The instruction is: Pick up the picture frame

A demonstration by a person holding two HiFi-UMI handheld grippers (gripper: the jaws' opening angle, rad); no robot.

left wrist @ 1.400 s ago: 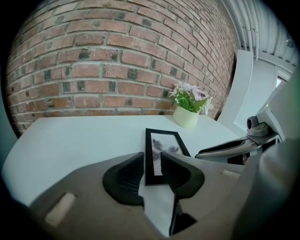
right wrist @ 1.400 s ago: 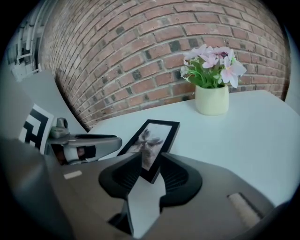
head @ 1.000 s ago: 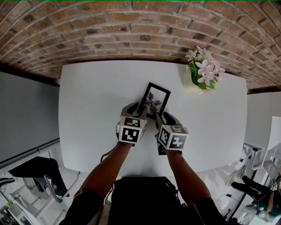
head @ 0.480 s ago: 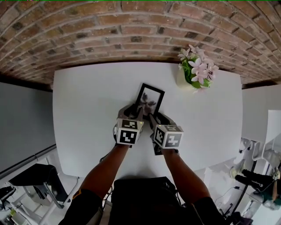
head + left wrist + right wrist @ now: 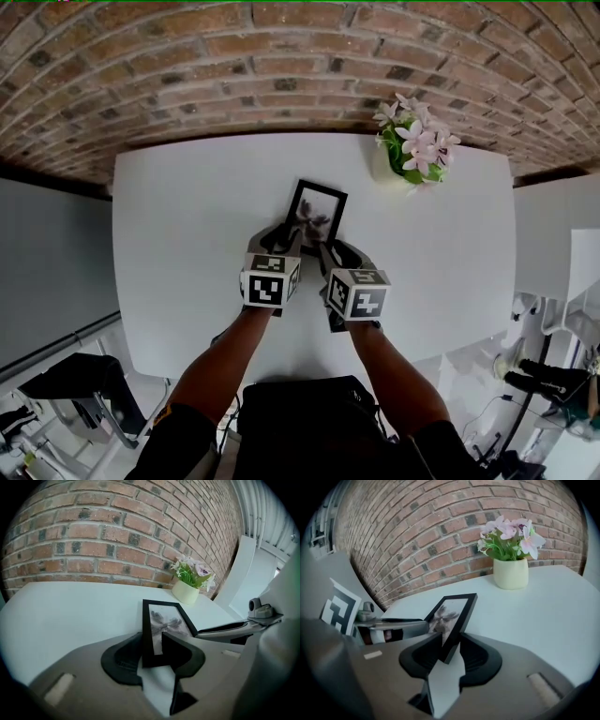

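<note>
A black picture frame (image 5: pixel 316 214) with a grey print lies on the white table (image 5: pixel 187 234), its long side running away from me. My left gripper (image 5: pixel 289 246) is at its near left corner and my right gripper (image 5: pixel 323 255) at its near right corner. In the left gripper view the frame (image 5: pixel 165 620) has that corner between the jaws, with the right fingertip (image 5: pixel 180 651) over the print. In the right gripper view the frame (image 5: pixel 454 616) has its corner in the narrow gap between the jaws, which are closing. I cannot see the pads pressing on it.
A cream pot of pink flowers (image 5: pixel 410 150) stands at the table's far right, beyond the frame. A brick wall (image 5: pixel 281 66) runs behind the table. The right gripper's body (image 5: pixel 239 627) shows just right of the frame in the left gripper view.
The head view has shifted a little, so the table sits further left. Both grippers stay at the frame's near corners. The frame has not moved on the table.
</note>
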